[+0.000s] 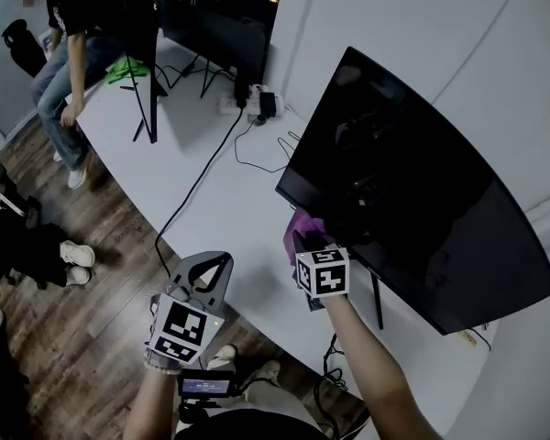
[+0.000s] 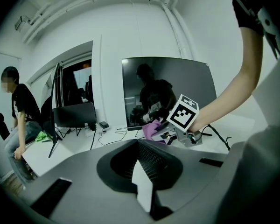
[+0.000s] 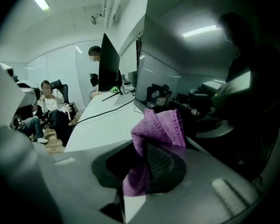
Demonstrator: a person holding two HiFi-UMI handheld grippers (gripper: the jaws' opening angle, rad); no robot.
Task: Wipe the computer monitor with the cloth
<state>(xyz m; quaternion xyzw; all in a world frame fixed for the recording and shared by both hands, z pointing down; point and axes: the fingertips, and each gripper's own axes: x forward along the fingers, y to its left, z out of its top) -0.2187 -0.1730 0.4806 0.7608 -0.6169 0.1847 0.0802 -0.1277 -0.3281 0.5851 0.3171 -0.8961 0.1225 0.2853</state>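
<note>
A large curved black monitor (image 1: 412, 191) stands on the white desk (image 1: 220, 200) at the right. My right gripper (image 1: 304, 236) is shut on a purple cloth (image 1: 301, 224), held at the monitor's lower left corner. In the right gripper view the cloth (image 3: 161, 127) sticks up from the jaws close to the dark screen (image 3: 214, 78). My left gripper (image 1: 208, 273) is shut and empty, hovering over the desk's near edge, left of the right one. From the left gripper view I see the monitor (image 2: 165, 94), the cloth (image 2: 151, 129) and the right gripper's marker cube (image 2: 183, 114).
A black cable (image 1: 197, 181) runs across the desk to a power strip (image 1: 252, 104). Further monitors (image 1: 215, 39) and a stand (image 1: 147, 108) sit at the far end, with a green cloth (image 1: 124, 68). A person (image 1: 69, 53) leans on the desk's far left; others sit on the wooden floor side (image 1: 37, 255).
</note>
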